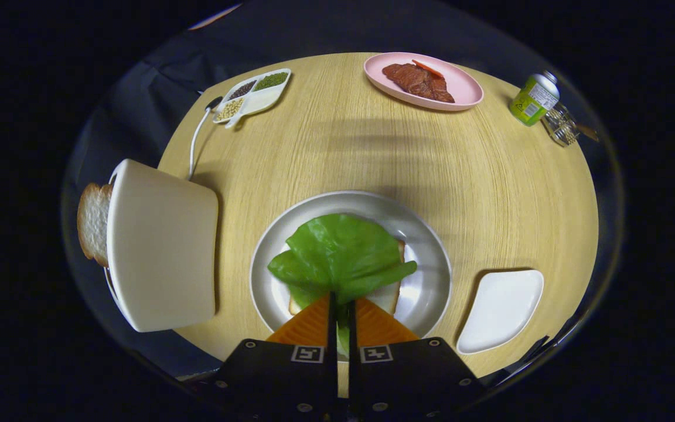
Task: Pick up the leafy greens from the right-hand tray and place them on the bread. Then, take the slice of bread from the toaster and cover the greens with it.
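The leafy greens [340, 255] lie spread over a slice of bread [387, 296] on the round grey plate [425, 246], just ahead of my fingers. My gripper [342, 300] is shut on the near edge of the greens, a strip of leaf showing in the narrow gap between the fingers. To the left stands a white toaster [162, 246], with a slice of bread [94, 223] sticking out of its far side. The white tray [501, 310] to the right of the plate holds nothing.
At the back of the round wooden table sit a pink plate with meat slices [422, 81], a divided dish of beans [252, 95], and a green bottle [534, 98] beside a glass jar [561, 124]. The toaster's white cord [197, 135] runs backward.
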Tool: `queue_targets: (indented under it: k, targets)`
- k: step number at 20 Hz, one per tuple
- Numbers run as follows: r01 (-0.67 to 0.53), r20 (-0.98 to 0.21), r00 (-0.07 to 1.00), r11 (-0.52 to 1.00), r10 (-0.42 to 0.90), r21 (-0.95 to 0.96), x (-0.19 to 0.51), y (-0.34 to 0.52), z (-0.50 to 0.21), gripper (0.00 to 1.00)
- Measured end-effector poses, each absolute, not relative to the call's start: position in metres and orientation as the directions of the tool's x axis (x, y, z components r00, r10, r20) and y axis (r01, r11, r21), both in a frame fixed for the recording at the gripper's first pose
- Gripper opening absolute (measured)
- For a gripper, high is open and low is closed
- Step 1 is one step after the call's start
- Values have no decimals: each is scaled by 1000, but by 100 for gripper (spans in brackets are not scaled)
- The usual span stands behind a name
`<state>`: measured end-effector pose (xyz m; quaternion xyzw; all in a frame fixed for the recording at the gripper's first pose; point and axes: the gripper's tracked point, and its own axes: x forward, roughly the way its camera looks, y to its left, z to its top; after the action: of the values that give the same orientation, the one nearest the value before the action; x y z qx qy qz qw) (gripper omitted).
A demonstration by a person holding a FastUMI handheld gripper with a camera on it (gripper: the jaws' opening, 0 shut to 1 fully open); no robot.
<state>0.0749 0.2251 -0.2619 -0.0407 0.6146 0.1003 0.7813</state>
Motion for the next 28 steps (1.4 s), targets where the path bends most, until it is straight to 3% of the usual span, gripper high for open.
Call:
queue_targets:
  k: [5,7,8,11,12,13,20,28]
  targets:
    - [-197,-960,252,978,118,69,79,227,-258,28]
    - [-195,-954,270,978,128,76,81,230,-252,41]
    - [-196,-951,279,978,130,76,82,231,-248,55]
    - [-201,-944,305,977,129,69,83,231,-236,77]
    - [-199,-940,316,978,130,69,84,231,-229,90]
    - [-194,-936,325,978,133,71,84,233,-224,93]
    - [-245,-897,418,969,143,40,85,267,-146,98]
    - [-318,-868,436,943,237,98,73,387,-62,98]
